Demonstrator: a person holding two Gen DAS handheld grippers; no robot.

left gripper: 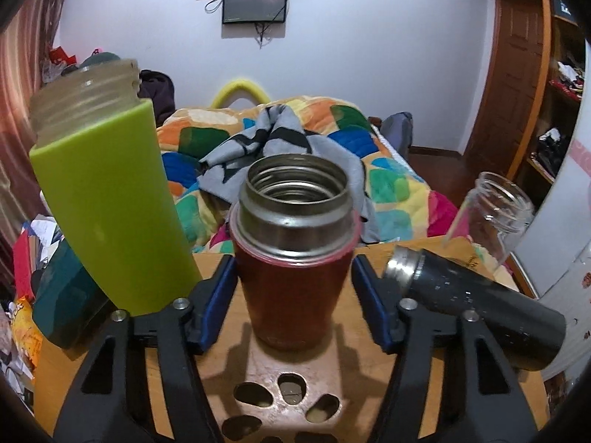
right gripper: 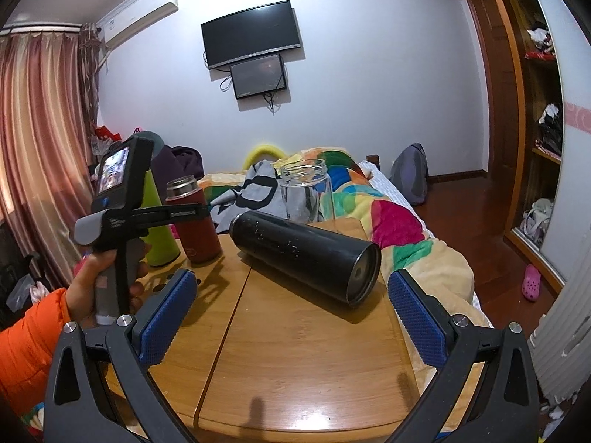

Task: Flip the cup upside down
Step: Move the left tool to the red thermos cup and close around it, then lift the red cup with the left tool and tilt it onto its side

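Note:
A red steel cup (left gripper: 293, 254) stands upright, mouth open, on the wooden table (left gripper: 229, 336). My left gripper (left gripper: 293, 295) is open with a blue pad on each side of the cup, not touching it. The cup also shows in the right wrist view (right gripper: 195, 221), with the left gripper's fingers (right gripper: 184, 214) around it. My right gripper (right gripper: 291, 317) is open and empty, low over the table, just in front of a black flask (right gripper: 306, 254) that lies on its side.
A tall green bottle (left gripper: 107, 203) stands close left of the red cup. A clear glass jar (left gripper: 487, 214) stands at the table's far right edge. The black flask (left gripper: 476, 299) lies right of the left gripper. A bed (left gripper: 295, 162) is behind the table.

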